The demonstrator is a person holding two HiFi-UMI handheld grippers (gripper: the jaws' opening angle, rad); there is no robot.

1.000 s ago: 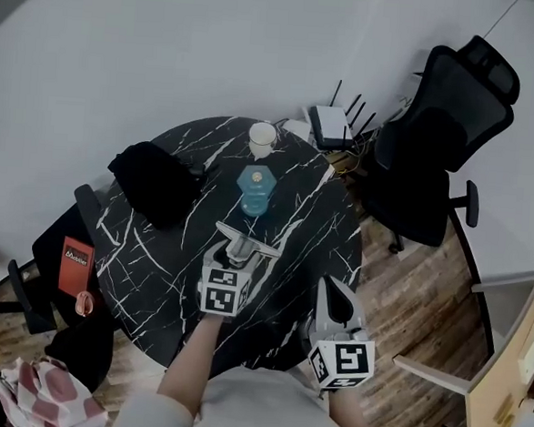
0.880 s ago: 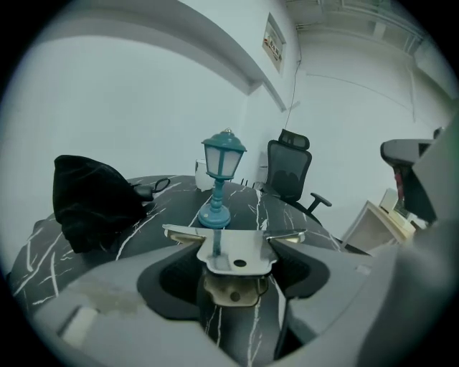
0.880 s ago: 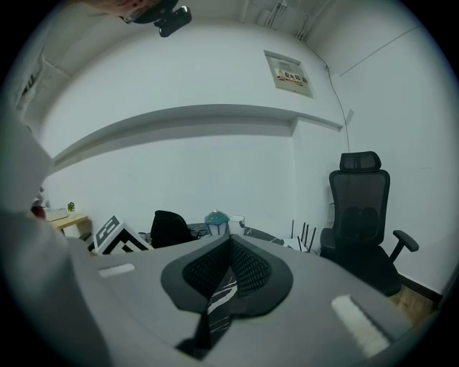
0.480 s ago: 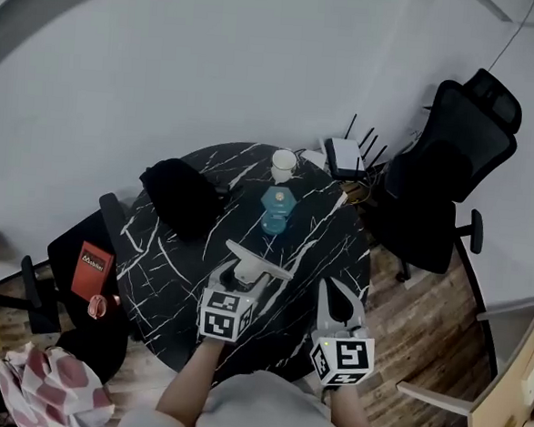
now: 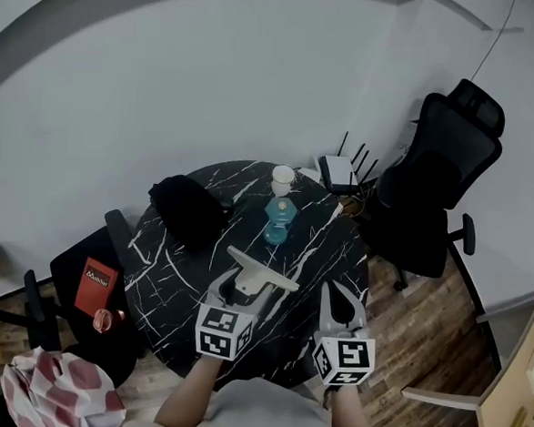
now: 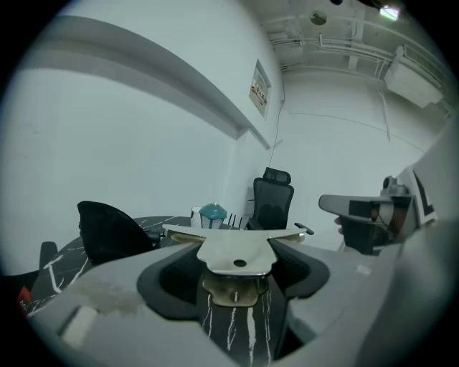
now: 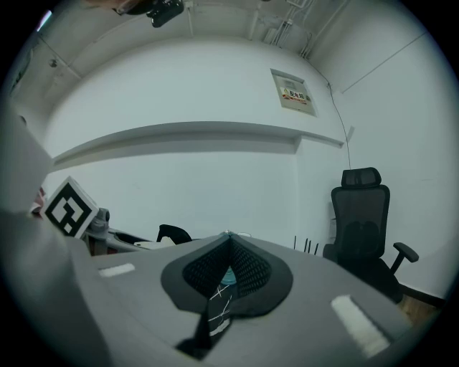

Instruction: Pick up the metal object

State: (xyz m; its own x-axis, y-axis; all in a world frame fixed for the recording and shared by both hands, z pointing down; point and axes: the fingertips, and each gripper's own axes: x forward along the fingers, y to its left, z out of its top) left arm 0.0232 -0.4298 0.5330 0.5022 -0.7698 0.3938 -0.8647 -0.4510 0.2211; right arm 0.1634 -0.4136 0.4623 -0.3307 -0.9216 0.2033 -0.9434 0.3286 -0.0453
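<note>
A flat T-shaped metal object [image 5: 261,273] hangs above the black marble table [image 5: 176,270], with my left gripper [image 5: 246,287] shut on it. In the left gripper view the metal object [image 6: 235,252] lies level between the pads, its wide bar across the fingertips and a small hole in its stem. My right gripper [image 5: 338,300] hovers over the table's near right edge with nothing in it. In the right gripper view its tips [image 7: 228,244] meet, so that gripper is shut.
On the table's far side stand a blue bottle [image 5: 278,220], a white cup [image 5: 283,177] and a black bag [image 5: 190,207]. A router [image 5: 341,172] and a black office chair [image 5: 434,174] stand behind. A chair with a red book [image 5: 96,278] is at the left.
The head view has pulled back, so the table looks smaller and farther. My left gripper keeps hold of the metal object and sits slightly lower right in the frame. The right gripper has barely moved.
</note>
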